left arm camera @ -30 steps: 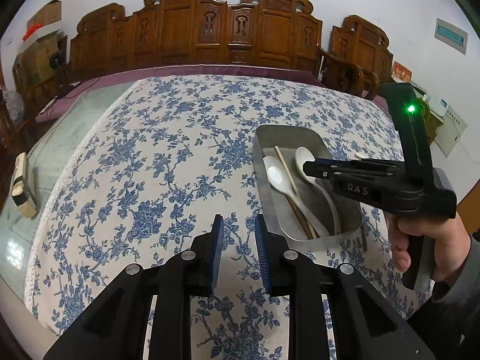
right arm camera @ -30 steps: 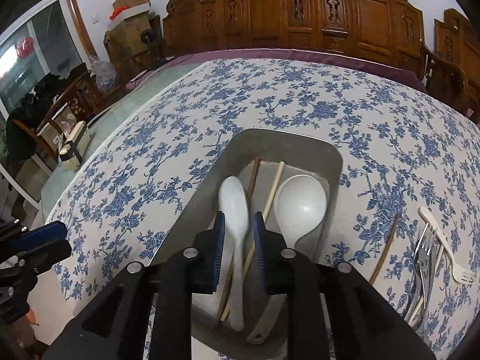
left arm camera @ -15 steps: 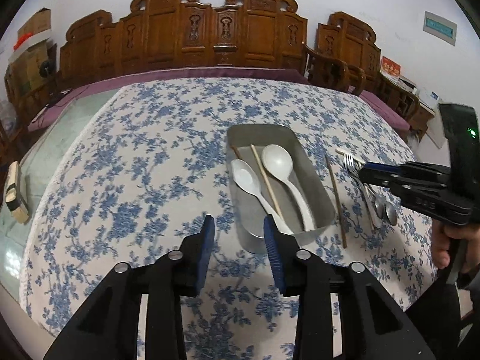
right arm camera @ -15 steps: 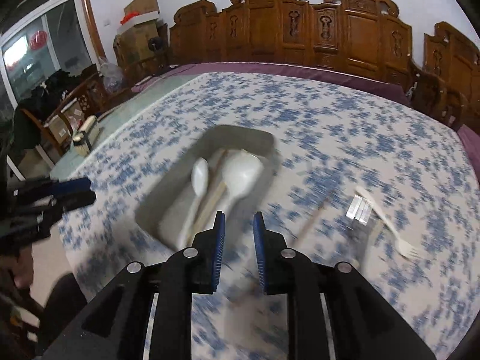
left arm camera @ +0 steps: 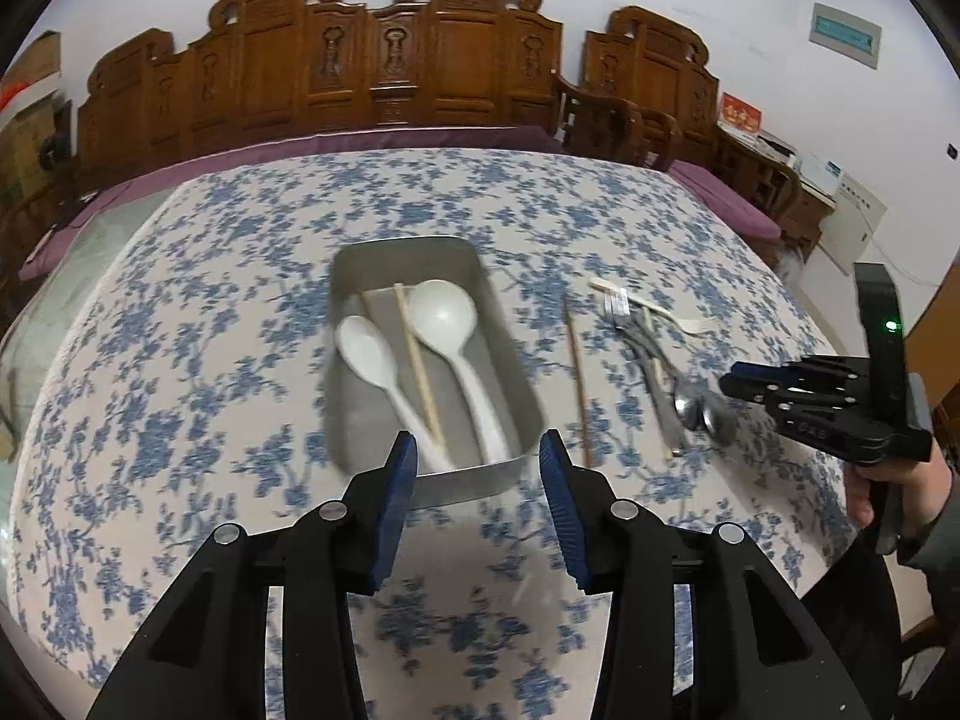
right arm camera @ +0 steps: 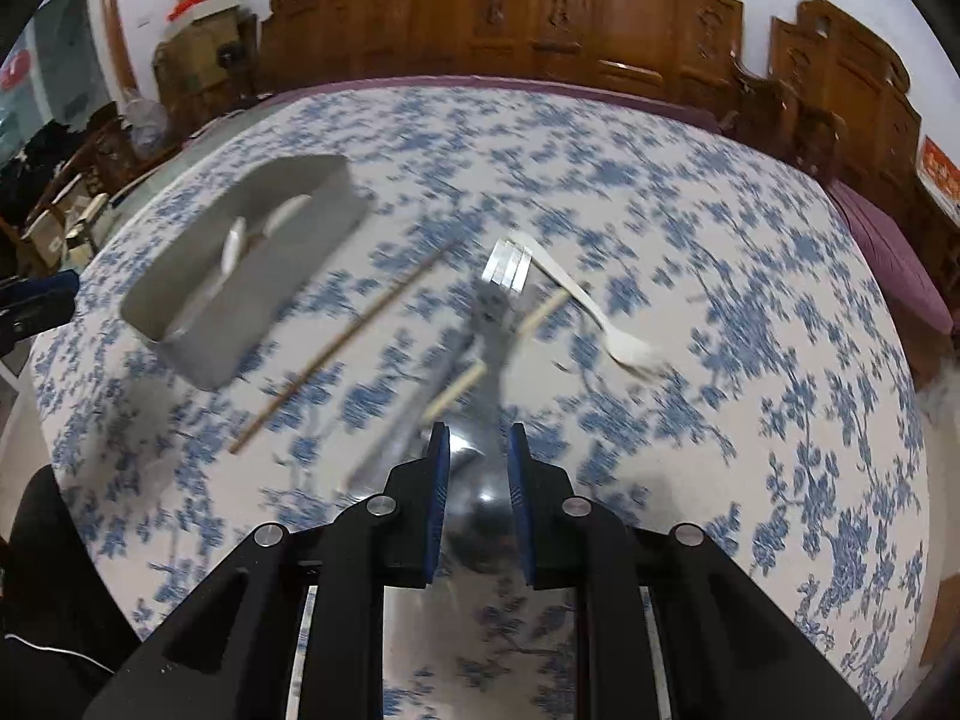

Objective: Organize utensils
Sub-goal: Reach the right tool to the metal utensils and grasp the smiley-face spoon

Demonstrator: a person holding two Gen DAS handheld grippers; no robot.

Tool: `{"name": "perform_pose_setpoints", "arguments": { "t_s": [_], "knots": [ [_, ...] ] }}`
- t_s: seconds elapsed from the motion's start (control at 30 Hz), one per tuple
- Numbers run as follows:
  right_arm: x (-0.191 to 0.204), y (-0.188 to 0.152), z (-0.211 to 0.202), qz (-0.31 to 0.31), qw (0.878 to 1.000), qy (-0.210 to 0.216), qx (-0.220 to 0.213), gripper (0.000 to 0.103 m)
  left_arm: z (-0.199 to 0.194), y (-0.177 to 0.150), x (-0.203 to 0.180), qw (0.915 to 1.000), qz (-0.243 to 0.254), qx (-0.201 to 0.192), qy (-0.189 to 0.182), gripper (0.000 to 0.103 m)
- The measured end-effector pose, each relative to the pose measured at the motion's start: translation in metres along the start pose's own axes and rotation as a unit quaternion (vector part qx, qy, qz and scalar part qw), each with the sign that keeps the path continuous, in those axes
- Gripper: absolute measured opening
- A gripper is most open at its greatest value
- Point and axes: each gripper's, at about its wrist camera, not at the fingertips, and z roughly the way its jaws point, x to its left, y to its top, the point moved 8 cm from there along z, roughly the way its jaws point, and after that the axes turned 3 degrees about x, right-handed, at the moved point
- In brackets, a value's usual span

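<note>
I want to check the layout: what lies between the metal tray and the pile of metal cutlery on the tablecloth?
One wooden chopstick lies alone on the cloth between the tray and the cutlery pile. The left wrist view shows it clearly.

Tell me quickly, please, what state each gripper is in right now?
Left gripper: open, its fingers have just been opening, nothing between them, in front of the metal tray.
Right gripper: narrowly open, holding nothing, above the metal spoons.

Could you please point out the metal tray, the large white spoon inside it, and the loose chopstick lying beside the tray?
metal tray (left arm camera: 390,249), left wrist view, on its far rim.
large white spoon (left arm camera: 443,315), left wrist view, on its bowl.
loose chopstick (left arm camera: 577,381), left wrist view, on the middle of its shaft.
</note>
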Motion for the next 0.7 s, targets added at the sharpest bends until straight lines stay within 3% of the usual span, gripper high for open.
{"name": "perform_pose_setpoints", "arguments": {
  "t_s": [0.27, 0.7],
  "knots": [
    [-0.016, 0.003, 0.024, 0.019, 1.0, 0.011, 0.022, 0.021, 0.011, 0.001, -0.034, 0.9997, 0.02, 0.01, -0.013, 0.041],
    [-0.013, 0.008, 0.039, 0.008, 0.999, 0.008, 0.044, 0.021, 0.022, -0.005, -0.055, 0.9988, 0.038, 0.023, -0.02, 0.041]
  ]
}}
